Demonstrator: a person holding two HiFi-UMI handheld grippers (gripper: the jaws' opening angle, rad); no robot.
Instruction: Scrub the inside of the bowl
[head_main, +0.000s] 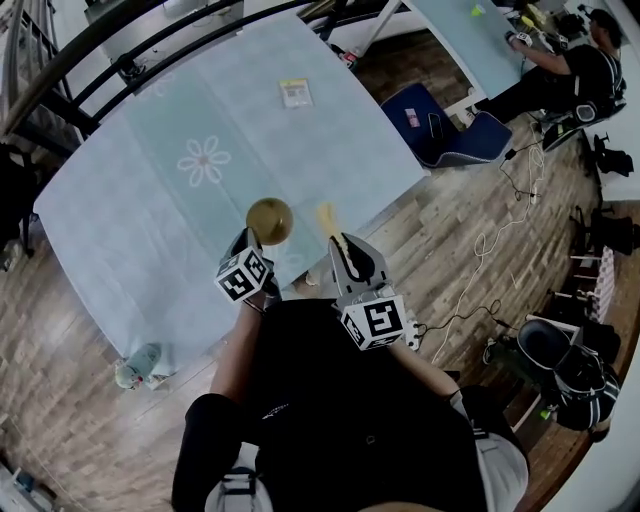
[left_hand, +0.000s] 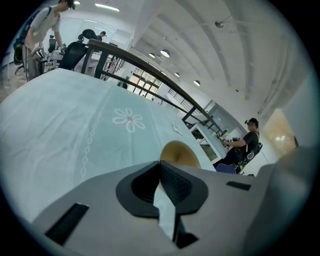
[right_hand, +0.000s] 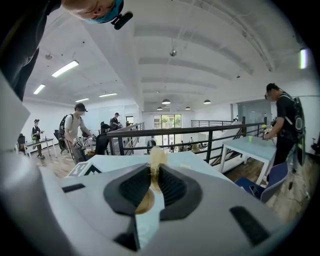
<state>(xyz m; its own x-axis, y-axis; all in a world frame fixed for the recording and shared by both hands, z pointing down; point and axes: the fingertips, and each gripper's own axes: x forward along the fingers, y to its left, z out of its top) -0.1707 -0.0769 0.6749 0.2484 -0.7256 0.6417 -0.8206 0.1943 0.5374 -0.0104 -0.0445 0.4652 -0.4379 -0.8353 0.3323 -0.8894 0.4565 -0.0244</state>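
A golden-brown bowl (head_main: 269, 220) hangs over the near edge of the table with the pale blue cloth (head_main: 150, 170). My left gripper (head_main: 256, 243) is shut on its rim. In the left gripper view the bowl (left_hand: 180, 153) rises just beyond the closed left gripper (left_hand: 161, 172). My right gripper (head_main: 341, 248) is just right of the bowl and is shut on a pale yellow scrubber (head_main: 327, 216), which points away from me. In the right gripper view the scrubber (right_hand: 157, 156) sticks up from the closed right gripper (right_hand: 154, 176). Scrubber and bowl are apart.
A small printed card (head_main: 295, 93) lies at the far side of the table. A blue chair (head_main: 440, 128) stands to the right, with cables (head_main: 500, 215) on the wooden floor. A person (head_main: 580, 65) sits at another table. A black railing (head_main: 150, 40) runs behind.
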